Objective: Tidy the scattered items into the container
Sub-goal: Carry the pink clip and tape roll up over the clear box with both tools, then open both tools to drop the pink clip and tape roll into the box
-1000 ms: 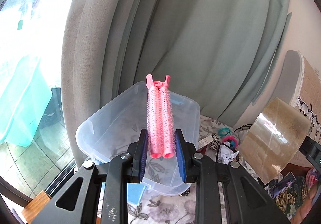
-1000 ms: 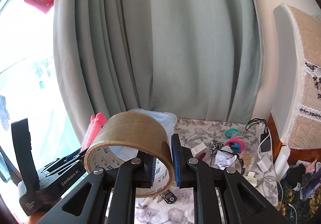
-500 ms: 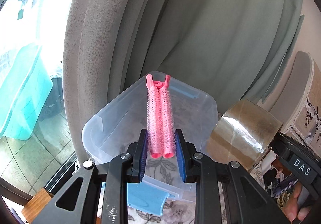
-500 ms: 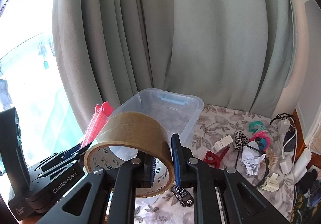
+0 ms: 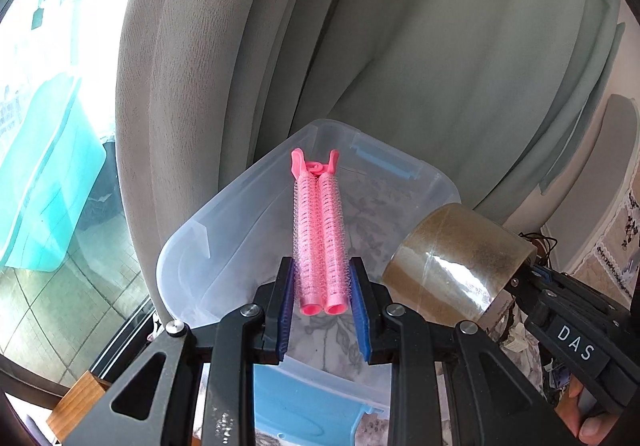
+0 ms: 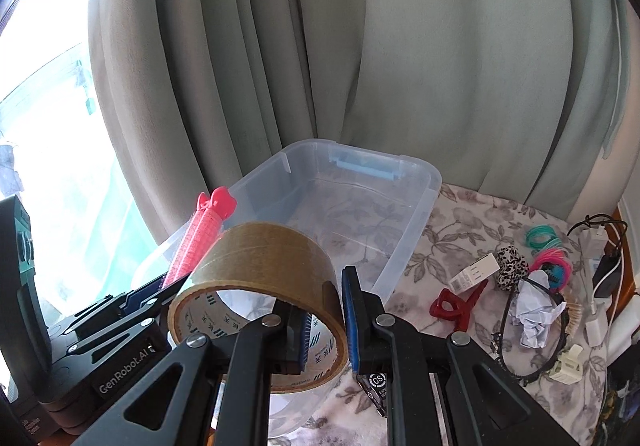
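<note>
Over the clear plastic storage bin with blue latch [image 5: 224, 246], left gripper [image 5: 322, 306] pinches a pink double-barrel hair roller clip [image 5: 320, 238] near its lower end, blue pads tight on both sides; roller sticks out fwd along the fingers, above the bin's inside. Right gripper [image 6: 326, 322] is clamped on the wall of a brown packing tape roll [image 6: 260, 270]: one finger inside the ring, one outside, jaws narrow. Tape hangs at the bin's near right edge, just beside the left gripper. Bin sits on a floral tablecloth [image 6: 460, 230] against the grey-green curtain [image 6: 400, 46]; nothing seen in it but the cloth pattern through its base. Right of bin, still on the cloth: red claw hair clip [image 6: 456, 306], white barcode-label box [image 6: 474, 270], leopard scrunchie [image 6: 510, 262], teal + pink coil hair ties [image 6: 546, 246], crumpled white paper [image 6: 534, 318].
</note>
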Demonstrator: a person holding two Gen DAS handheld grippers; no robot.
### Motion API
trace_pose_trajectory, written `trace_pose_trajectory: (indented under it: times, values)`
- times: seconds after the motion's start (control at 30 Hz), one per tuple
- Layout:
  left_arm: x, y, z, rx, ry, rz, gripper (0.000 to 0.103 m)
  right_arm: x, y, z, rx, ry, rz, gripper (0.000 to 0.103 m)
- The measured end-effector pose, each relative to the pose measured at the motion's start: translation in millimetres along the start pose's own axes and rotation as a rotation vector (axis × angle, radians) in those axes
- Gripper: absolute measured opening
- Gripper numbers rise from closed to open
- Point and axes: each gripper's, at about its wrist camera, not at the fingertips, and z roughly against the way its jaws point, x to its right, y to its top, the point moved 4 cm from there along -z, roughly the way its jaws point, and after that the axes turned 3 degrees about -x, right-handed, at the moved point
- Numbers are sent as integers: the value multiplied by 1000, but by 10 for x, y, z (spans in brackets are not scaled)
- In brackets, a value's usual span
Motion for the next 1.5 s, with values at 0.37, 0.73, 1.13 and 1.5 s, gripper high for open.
trace_pose_trajectory:
  times: [0.37, 0.73, 1.13, 1.5]
  values:
    - [-32, -60, -64, -25, 9, 3, 28, -65, -48, -150, -41, 9, 20, 16]
    - [-30, -133, 21, -28, 13, 5, 29, -71, -103, -246, -81, -11, 28, 25]
    - [65, -163, -80, -23, 23, 2, 46, -49, -82, -189, -60, -36, 32, 44]
    - [11, -161, -79, -29, 36, 0, 47, -26, -86, -164, -61, -32, 22, 44]
